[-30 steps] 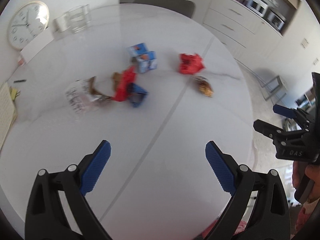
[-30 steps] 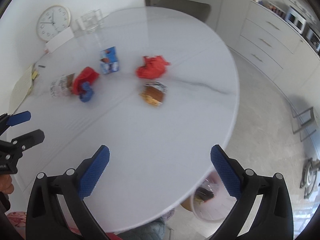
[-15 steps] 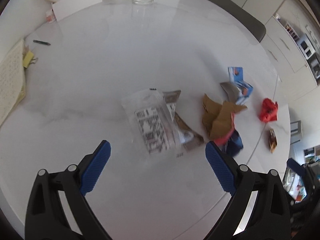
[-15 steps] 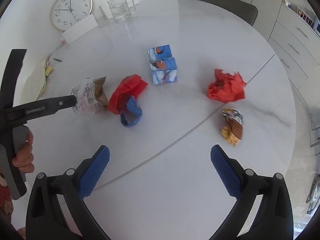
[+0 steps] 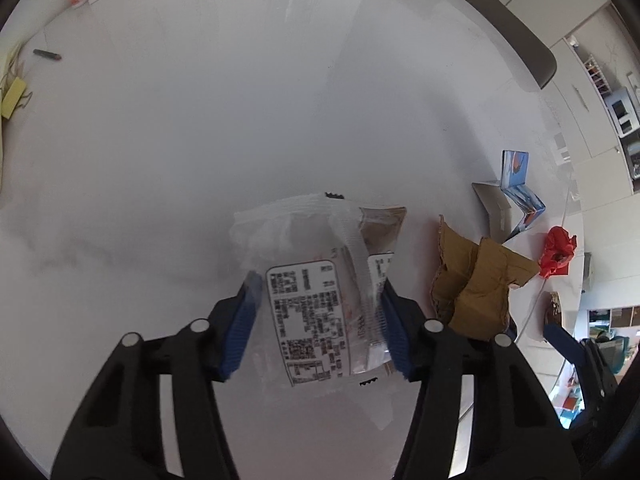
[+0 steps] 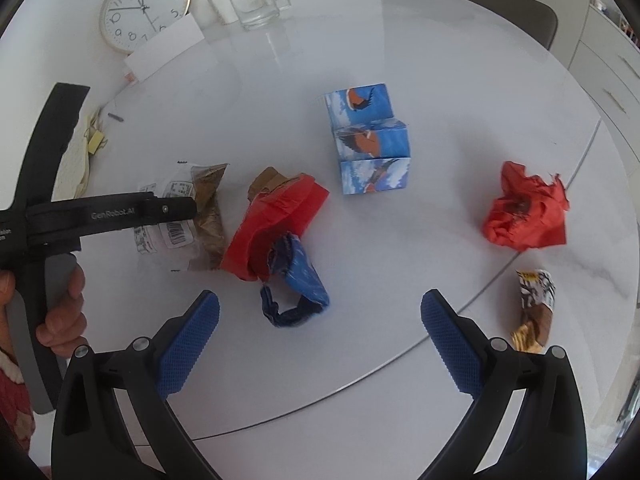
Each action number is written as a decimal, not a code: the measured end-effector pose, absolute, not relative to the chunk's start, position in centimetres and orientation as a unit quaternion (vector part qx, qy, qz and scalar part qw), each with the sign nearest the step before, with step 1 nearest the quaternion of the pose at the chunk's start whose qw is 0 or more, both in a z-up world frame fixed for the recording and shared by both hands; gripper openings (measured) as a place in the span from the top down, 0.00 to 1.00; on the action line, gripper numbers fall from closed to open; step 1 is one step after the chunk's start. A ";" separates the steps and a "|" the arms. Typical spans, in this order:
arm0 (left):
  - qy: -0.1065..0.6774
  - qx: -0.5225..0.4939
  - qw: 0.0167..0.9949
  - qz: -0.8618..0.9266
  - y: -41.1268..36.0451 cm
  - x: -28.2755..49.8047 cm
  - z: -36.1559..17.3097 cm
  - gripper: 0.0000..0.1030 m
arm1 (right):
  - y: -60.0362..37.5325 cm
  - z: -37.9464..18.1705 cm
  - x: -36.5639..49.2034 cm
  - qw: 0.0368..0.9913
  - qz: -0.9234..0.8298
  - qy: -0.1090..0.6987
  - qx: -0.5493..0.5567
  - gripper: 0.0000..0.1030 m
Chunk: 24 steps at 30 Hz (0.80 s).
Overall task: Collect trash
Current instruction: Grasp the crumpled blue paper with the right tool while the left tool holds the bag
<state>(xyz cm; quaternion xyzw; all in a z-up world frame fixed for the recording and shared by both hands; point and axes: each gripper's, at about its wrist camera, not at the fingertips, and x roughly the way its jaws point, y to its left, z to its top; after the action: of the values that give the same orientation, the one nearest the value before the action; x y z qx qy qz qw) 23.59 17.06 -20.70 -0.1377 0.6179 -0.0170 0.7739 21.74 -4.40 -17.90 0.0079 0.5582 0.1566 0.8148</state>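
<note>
Several pieces of trash lie on the round white table (image 6: 400, 320), and the step in hand looks like the pickup of the clear plastic wrapper (image 5: 320, 300) by the left gripper (image 5: 316, 320). To do it well, the pads should close on the wrapper's printed middle rather than its loose edge, since thin film is likely to slip or slide out; a firm pinch and a straight lift would keep it clear of the crumpled cardboard piece (image 5: 476, 284) lying just beside it on the right. In the left wrist view the gripper points down at the table with its blue pads drawn in against both sides of the wrapper, which still lies on the tabletop; the jaws appear closed on it, though how firm the hold is cannot be told. In the right wrist view the right gripper (image 6: 320, 320) hovers above the table, jaws wide apart and holding nothing, aimed toward the red and blue crumpled packet (image 6: 280, 236). Farther off lie the blue printed carton (image 6: 370, 144), the red paper ball (image 6: 524, 212) and, smallest, the snack wrapper (image 6: 534, 308) near the table's edge.
</note>
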 end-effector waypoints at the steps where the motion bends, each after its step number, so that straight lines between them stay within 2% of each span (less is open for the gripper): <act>1: 0.617 -0.138 0.774 -0.020 17.2 23.5 -20.7 0.50 | -4.3 -18.1 21.9 0.814 0.158 0.559 0.005 0.08; 6: 0.609 -0.138 0.781 -0.026 17.9 22.9 -20.3 0.54 | -4.5 -18.7 22.8 0.807 0.162 0.567 0.009 0.09; 15: 0.586 -0.149 0.795 -0.040 19.5 21.1 -18.2 0.55 | -5.4 -19.3 22.6 0.806 0.178 0.564 0.011 0.09; 21: 0.578 -0.154 0.801 -0.035 21.0 19.4 -17.2 0.55 | -4.9 -20.2 22.7 0.804 0.180 0.566 0.012 0.21; 24: 0.577 -0.149 0.802 -0.029 21.1 19.2 -17.1 0.55 | -4.5 -20.8 22.9 0.800 0.178 0.573 0.002 0.38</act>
<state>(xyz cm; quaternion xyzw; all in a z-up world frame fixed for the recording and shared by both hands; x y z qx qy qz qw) 19.20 21.07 -17.13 -0.1489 0.5772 -0.0289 0.8024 22.86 -4.50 -20.78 0.0018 0.5727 0.1778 0.8002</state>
